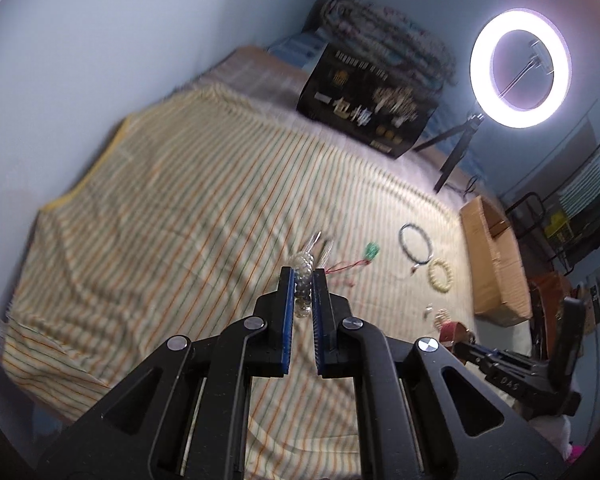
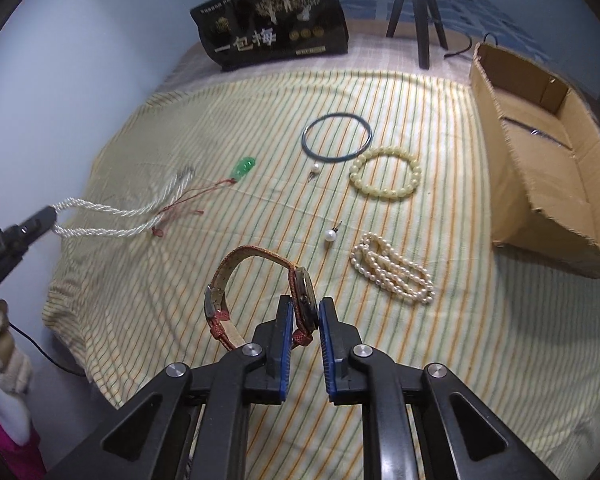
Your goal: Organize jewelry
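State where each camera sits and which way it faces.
Left wrist: behind the left claw, shut on a white beaded strand, facing the striped cloth; right claw at the edge.
Right wrist: behind the right claw, gripping a watch, facing a cardboard box.
Shared: yellow bead bracelet, dark bangle.

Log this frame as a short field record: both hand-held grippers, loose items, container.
left hand-held gripper: shut on white twisted necklace
right hand-held gripper: shut on wristwatch, red strap
surface: striped cloth
loose items: blue bangle, yellow bead bracelet, pearl strand, two pearl earrings, green pendant
container: cardboard box, open, right of the jewelry
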`<state>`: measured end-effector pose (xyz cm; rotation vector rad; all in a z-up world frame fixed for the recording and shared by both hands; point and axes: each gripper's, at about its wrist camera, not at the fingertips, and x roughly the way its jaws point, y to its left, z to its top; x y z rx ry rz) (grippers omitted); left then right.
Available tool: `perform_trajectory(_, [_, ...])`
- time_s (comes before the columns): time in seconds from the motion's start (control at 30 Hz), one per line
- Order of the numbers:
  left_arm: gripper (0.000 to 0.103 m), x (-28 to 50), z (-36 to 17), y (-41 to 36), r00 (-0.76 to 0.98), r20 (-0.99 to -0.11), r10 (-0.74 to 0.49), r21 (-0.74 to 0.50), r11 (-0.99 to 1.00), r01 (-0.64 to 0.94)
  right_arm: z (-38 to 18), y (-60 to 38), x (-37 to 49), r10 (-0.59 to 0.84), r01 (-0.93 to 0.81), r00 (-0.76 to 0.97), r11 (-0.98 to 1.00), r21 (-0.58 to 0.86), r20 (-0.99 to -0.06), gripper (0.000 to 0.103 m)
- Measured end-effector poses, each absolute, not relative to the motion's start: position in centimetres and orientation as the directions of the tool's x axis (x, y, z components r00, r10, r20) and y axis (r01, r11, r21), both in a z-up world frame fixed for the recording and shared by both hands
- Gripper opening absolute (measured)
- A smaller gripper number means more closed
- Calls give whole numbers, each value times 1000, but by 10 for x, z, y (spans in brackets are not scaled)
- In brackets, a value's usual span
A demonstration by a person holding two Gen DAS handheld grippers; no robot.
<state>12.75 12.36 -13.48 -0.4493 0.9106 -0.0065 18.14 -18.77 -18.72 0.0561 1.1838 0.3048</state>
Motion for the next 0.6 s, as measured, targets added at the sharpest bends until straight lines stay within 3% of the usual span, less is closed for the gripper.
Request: perform_trajectory(0.6, [0,106,-34,107,751,-628,-205,-356,934,-42,-125,-215,149,231,-201,467,968,152,-853,11])
